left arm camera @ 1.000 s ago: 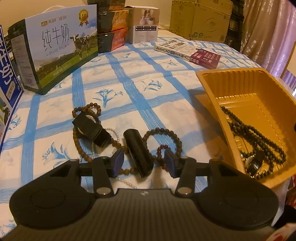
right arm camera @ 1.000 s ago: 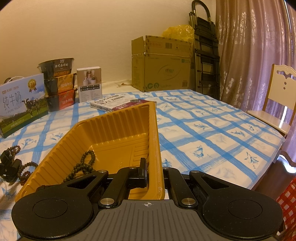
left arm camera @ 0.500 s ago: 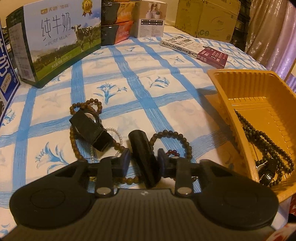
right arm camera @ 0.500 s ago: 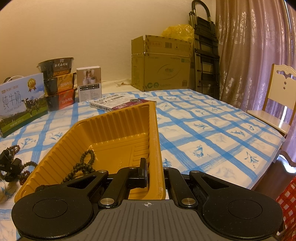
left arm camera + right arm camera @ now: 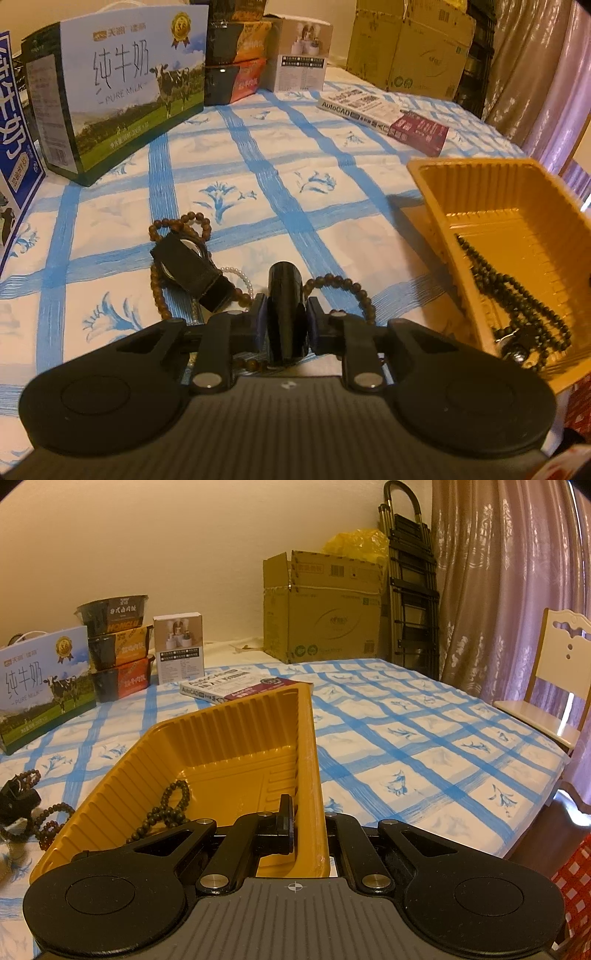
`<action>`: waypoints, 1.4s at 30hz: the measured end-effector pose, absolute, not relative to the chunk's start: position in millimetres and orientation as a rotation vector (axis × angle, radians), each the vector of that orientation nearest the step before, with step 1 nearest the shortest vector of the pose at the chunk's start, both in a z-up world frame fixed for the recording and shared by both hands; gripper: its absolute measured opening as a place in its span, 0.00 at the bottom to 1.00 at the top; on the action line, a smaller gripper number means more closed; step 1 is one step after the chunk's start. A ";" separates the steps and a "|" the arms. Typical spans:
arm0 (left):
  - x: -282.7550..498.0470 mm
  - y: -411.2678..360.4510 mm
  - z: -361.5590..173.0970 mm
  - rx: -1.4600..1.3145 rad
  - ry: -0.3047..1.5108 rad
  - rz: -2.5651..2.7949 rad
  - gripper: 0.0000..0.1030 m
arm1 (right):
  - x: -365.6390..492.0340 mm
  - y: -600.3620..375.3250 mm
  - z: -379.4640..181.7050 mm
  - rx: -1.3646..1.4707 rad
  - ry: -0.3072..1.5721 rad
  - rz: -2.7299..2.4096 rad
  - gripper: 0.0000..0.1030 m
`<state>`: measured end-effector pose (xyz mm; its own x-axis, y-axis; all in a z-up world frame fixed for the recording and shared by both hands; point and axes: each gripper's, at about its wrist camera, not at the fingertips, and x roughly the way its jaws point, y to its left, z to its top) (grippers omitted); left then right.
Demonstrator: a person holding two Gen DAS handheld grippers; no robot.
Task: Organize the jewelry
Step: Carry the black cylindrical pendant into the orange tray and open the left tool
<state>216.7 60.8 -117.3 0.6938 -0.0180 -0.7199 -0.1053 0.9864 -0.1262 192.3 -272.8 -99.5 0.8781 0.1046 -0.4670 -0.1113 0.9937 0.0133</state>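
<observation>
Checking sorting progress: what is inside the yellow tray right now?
Inside the yellow tray: a dark bead strand and a small dark, metallic piece. The tray's near corner is hidden behind the gripper bodies.

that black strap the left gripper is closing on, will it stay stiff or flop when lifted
The black strap looks like a curved watch band, so it will probably bend and dangle rather than stay rigid. The left hand-held gripper has just been closing and its pads now press the band's sides. The second black strap and brown beads lie close by, so they may drag along.

Cream wall [image 5: 184, 535], mauve curtains [image 5: 517, 572], chair [image 5: 554, 672]
</observation>
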 end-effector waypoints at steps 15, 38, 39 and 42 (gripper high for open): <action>201.8 25.0 -73.1 -0.207 0.710 -0.083 0.19 | 192.0 -272.8 -99.1 -0.017 0.484 0.114 0.04; 233.9 -96.3 -101.6 -0.317 0.813 -0.402 0.19 | 195.8 -271.8 -94.0 -0.021 0.474 0.123 0.04; 234.5 -97.0 -103.9 -0.327 0.821 -0.407 0.17 | 195.7 -271.8 -94.0 -0.020 0.474 0.123 0.04; 234.0 -97.1 -106.4 -0.342 0.832 -0.429 0.16 | 195.2 -271.6 -93.6 -0.020 0.471 0.124 0.04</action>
<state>234.0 -97.1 -106.4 0.5971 -0.4922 -0.6334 0.2309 0.8617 -0.4519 195.2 -271.6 -93.6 0.8837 0.1144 -0.4538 -0.1237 0.9923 0.0091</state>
